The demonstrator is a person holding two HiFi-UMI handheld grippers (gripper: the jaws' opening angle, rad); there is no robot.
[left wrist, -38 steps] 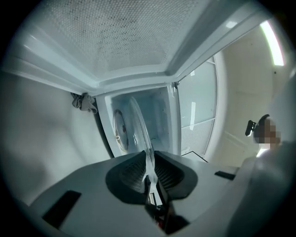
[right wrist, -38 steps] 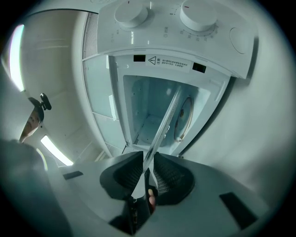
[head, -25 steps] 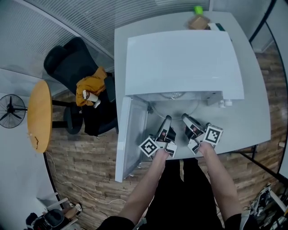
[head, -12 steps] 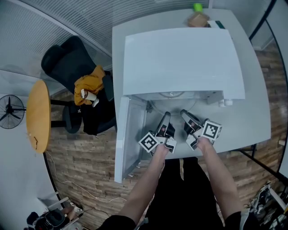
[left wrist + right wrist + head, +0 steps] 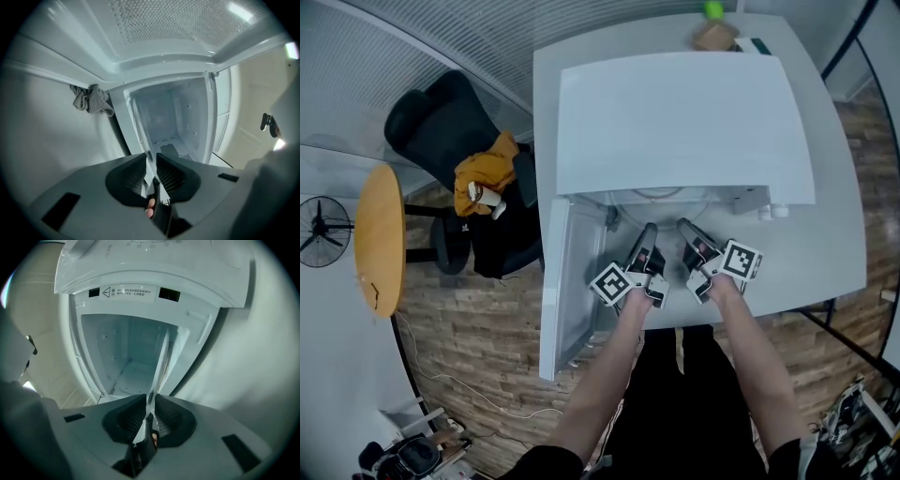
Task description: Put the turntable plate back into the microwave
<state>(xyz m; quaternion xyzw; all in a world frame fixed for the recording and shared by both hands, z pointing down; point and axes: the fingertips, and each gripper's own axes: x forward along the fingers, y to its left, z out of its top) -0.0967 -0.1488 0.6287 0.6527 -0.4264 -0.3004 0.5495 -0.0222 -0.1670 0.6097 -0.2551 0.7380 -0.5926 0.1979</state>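
Note:
The white microwave (image 5: 675, 122) stands on the white table with its door (image 5: 572, 281) swung open to the left. A clear glass turntable plate (image 5: 661, 194) sits at the mouth of the cavity, mostly hidden under the microwave's top. My left gripper (image 5: 649, 230) and right gripper (image 5: 682, 225) are each shut on its near rim. In the left gripper view the plate's rim (image 5: 149, 157) runs edge-on between the jaws of the left gripper (image 5: 151, 163), with the empty cavity (image 5: 178, 122) ahead. In the right gripper view the plate (image 5: 161, 362) rises edge-on from the right gripper (image 5: 151, 404).
A black office chair (image 5: 450, 122) with a yellow garment (image 5: 487, 173) stands left of the table, beside a round wooden table (image 5: 380, 239) and a fan (image 5: 321, 232). A brown box (image 5: 712, 36) and a green object (image 5: 712, 11) sit behind the microwave. A grey cloth (image 5: 91, 98) hangs left of the microwave.
Both grippers have moved forward toward the microwave opening with the plate, and less of the plate shows outside the cavity.

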